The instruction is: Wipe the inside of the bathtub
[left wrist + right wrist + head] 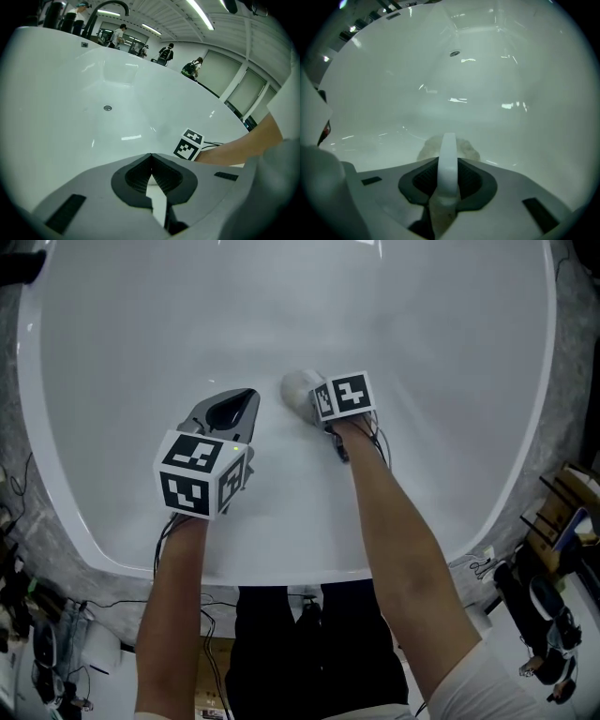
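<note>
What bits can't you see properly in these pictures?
- Fluffy pale round scrubber: head view, black-and-white marker cube covers most; right gripper view, the right claw blocks it.
- Small round metal drain: left gripper view, too small to tell if plugged.
- White glossy bathtub: head view's top edge cuts its far end.
</note>
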{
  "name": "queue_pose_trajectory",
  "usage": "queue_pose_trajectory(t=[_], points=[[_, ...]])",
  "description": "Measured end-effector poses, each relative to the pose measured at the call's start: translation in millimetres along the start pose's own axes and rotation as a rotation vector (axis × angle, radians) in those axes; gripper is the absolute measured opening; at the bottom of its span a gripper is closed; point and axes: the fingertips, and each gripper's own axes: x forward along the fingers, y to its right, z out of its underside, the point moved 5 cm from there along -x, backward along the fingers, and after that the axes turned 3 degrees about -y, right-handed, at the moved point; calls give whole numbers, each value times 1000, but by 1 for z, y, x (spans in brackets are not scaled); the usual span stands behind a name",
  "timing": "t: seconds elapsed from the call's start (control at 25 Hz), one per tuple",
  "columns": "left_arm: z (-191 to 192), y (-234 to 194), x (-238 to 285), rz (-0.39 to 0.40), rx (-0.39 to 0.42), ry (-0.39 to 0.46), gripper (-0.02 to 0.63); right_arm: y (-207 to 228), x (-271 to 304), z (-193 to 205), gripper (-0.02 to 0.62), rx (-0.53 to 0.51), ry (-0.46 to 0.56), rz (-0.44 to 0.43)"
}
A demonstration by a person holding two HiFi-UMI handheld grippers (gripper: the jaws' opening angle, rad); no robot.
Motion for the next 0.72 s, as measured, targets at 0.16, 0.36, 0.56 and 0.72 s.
queue_pose_trajectory(t=[0.16,0.36,0.56,0.72], points=[[-2,21,13,16,18,-23,6,21,-20,13,97,12,7,24],[-1,44,22,30,27,-56,6,32,-42,25,98,15,17,50],[-1,69,50,52,37,-87,6,59,-48,34,98,22,1,93],[-2,83,53,68,33,-90,6,62,-56,37,97,8,-24,129]])
